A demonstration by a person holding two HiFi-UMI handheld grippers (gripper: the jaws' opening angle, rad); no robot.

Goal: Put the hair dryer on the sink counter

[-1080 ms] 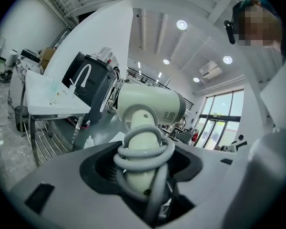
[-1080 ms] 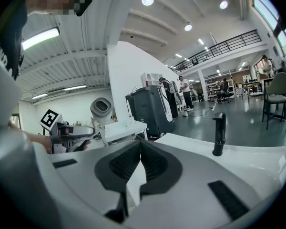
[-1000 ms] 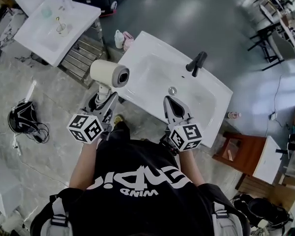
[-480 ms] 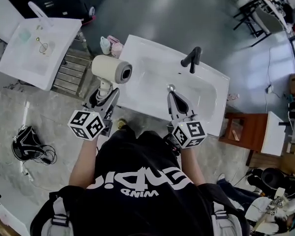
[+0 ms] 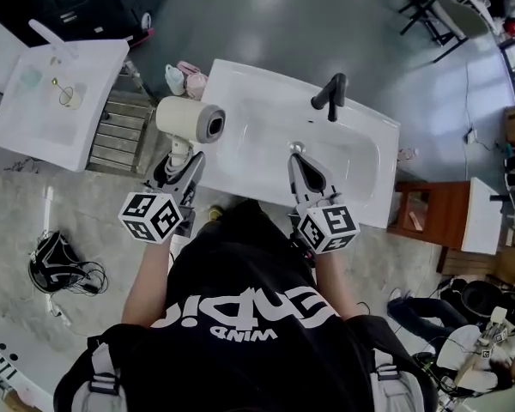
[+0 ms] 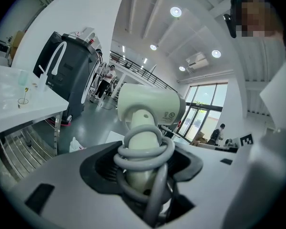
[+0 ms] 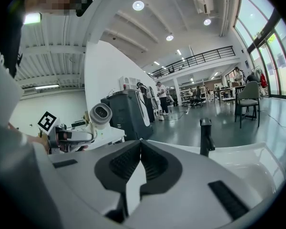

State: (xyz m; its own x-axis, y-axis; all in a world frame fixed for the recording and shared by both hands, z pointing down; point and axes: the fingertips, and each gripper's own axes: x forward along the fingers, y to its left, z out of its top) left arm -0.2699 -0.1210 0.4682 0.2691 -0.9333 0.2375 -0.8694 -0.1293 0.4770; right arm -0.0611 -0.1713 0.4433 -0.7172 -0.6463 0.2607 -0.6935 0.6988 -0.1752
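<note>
A cream hair dryer (image 5: pixel 189 118) stands upright, its handle clamped in my left gripper (image 5: pixel 178 163), just off the left front corner of the white sink counter (image 5: pixel 240 84). In the left gripper view the dryer's barrel (image 6: pixel 150 104) rises above the jaws. Its grey cord (image 6: pixel 144 149) is coiled round the handle between the pads. My right gripper (image 5: pixel 299 166) is shut on nothing and hovers over the basin's front edge. In the right gripper view the shut right gripper (image 7: pixel 140 144) points past the black faucet (image 7: pixel 206 136), with the dryer (image 7: pixel 100 114) at the left.
The black faucet (image 5: pixel 330 97) stands at the counter's back. A second white sink (image 5: pixel 60 93) sits to the left over a metal rack, with bottles (image 5: pixel 184 80) on the floor between. A wooden stand (image 5: pixel 429 217) is at the right. Black cables (image 5: pixel 60 264) lie on the floor.
The view has swung so the sink lies more squarely ahead of me. Both grippers keep the same pose, and the left one still holds the dryer.
</note>
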